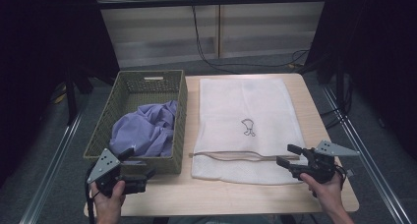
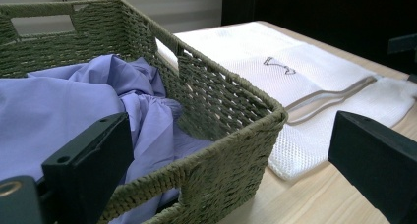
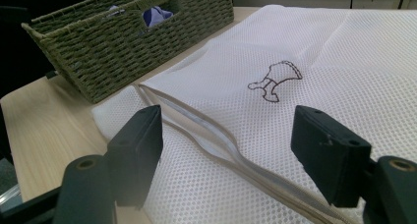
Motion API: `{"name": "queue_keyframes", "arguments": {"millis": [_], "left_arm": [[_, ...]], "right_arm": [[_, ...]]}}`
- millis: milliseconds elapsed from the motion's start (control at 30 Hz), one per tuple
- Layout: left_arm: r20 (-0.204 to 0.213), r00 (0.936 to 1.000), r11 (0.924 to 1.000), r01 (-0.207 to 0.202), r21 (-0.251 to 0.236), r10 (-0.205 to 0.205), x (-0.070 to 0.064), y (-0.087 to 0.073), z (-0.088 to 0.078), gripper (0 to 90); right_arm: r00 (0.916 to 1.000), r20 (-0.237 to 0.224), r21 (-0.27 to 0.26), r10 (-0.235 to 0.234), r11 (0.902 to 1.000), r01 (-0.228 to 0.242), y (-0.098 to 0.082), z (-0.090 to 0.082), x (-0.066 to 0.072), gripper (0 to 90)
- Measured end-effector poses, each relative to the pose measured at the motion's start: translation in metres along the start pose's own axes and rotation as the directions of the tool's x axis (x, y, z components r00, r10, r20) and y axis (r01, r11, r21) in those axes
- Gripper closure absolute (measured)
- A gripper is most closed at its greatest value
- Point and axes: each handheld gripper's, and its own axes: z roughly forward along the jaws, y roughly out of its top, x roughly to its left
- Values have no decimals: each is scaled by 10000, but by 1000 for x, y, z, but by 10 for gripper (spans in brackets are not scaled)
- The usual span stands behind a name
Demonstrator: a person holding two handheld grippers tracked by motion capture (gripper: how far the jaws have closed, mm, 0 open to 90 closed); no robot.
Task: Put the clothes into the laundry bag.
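Both grippers, left [image 1: 140, 172] at basket [image 1: 178, 117] rim, right [image 1: 289, 155] over mesh bag [image 1: 243, 101] edge, gape empty.

A light wooden surface [image 1: 275, 197] stands on a grey floor [image 1: 54, 150], with black cables [image 1: 206, 52] hanging by the pale wall [image 1: 157, 32] behind it.

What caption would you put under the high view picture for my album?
Two open grippers, left gripper and right gripper, wait beside a woven green basket of crumpled purple cloth and a white mesh laundry bag.
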Motion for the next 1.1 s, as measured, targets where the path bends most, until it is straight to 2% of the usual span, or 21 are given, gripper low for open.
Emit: {"name": "queue_keyframes", "arguments": {"millis": [133,200,233,333,500,567,767,867,967,1067,1100], "left_arm": [[121,9999,10000,1,47,-1,1,-1,1,27],[-12,9999,9999,115,48,-115,3,-1,0,22],[-15,9996,9996,287,-17,-287,4,-2,0,22],[-33,9994,9994,342,102,-341,6,-2,1,22],[56,9993,9992,364,143,-365,5,-3,1,22],[59,9987,9987,502,122,-503,5,-3,-1,23],[224,9987,9987,463,206,-467,4,-3,-1,25],[382,9988,9991,308,277,-318,2,-4,-2,27],[364,9987,9992,342,203,-349,1,-5,-3,27],[366,9986,9991,364,215,-372,2,-5,-4,26],[366,9986,9991,364,215,-372,2,-5,-4,27]], "right_arm": [[10000,37,14,19,10000,-19,-1,2,-1,263],[9999,76,57,-125,9999,125,-2,5,0,289],[10000,-50,134,-63,9999,64,-2,7,1,289],[9997,-203,778,140,9969,-124,-2,12,1,287],[9990,-263,941,365,9950,-339,-1,13,-1,249],[9986,-353,916,385,9952,-352,0,13,-1,245],[9969,-731,1034,286,9944,-210,2,16,3,252],[9953,-957,1175,112,9931,1,3,22,9,268],[9928,-1193,1172,68,9931,72,6,25,13,281],[9863,-1647,1133,30,9934,159,10,30,18,427],[9863,-1647,1133,30,9934,159,10,30,18,427]]}}
